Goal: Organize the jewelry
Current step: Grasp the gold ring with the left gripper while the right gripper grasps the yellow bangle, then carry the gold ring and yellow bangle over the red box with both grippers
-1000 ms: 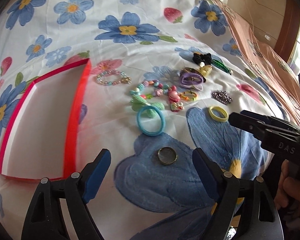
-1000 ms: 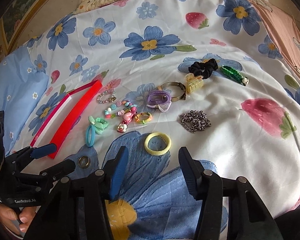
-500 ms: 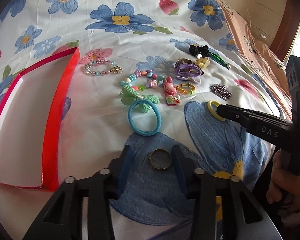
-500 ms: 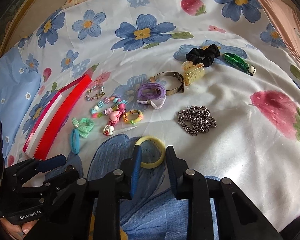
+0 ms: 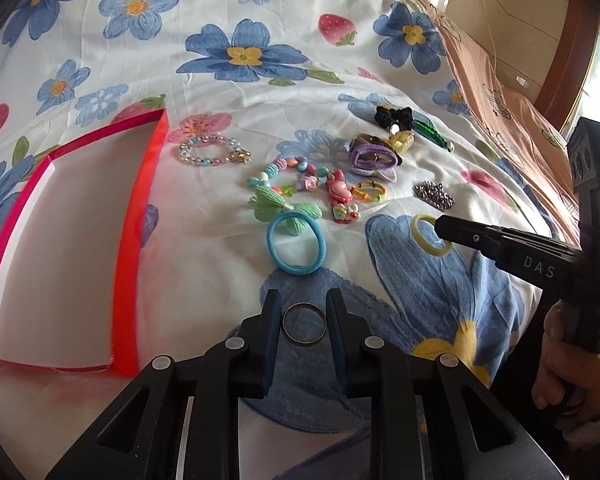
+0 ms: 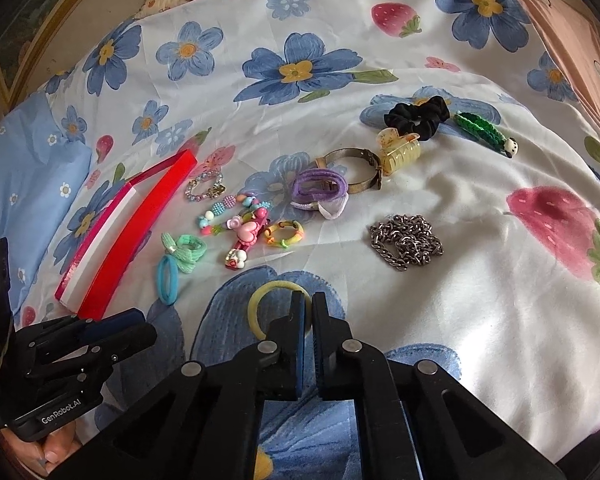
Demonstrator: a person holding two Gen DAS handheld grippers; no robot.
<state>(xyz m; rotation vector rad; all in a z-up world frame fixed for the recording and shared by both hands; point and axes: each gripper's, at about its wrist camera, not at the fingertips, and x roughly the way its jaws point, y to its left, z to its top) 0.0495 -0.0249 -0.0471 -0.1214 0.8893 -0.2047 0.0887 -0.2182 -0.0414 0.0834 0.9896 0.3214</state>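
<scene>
A metal ring point(image 5: 303, 329) lies on the floral bedsheet between the fingers of my left gripper point(image 5: 303, 314), which has closed onto its two sides. My right gripper point(image 6: 307, 312) is shut on the right side of a yellow hair tie point(image 6: 274, 307), which also shows in the left wrist view point(image 5: 421, 236) under the right gripper's tip. A red box with a white inside point(image 5: 136, 220) lies open to the left. More jewelry lies beyond: a blue hair tie point(image 5: 296, 246), a bead bracelet point(image 5: 214, 153), a steel chain point(image 6: 405, 240).
A purple band point(image 6: 317, 188), a metal bangle point(image 6: 353, 170), a yellow claw clip point(image 6: 399, 152), a black scrunchie point(image 6: 417, 116), a green clip point(image 6: 483, 132) and pink charms point(image 6: 248, 236) lie at the back. A blue pillow point(image 6: 24, 184) is at the left.
Both grippers moved forward and down and closed: the left around the metal ring, the right onto the yellow hair tie.
</scene>
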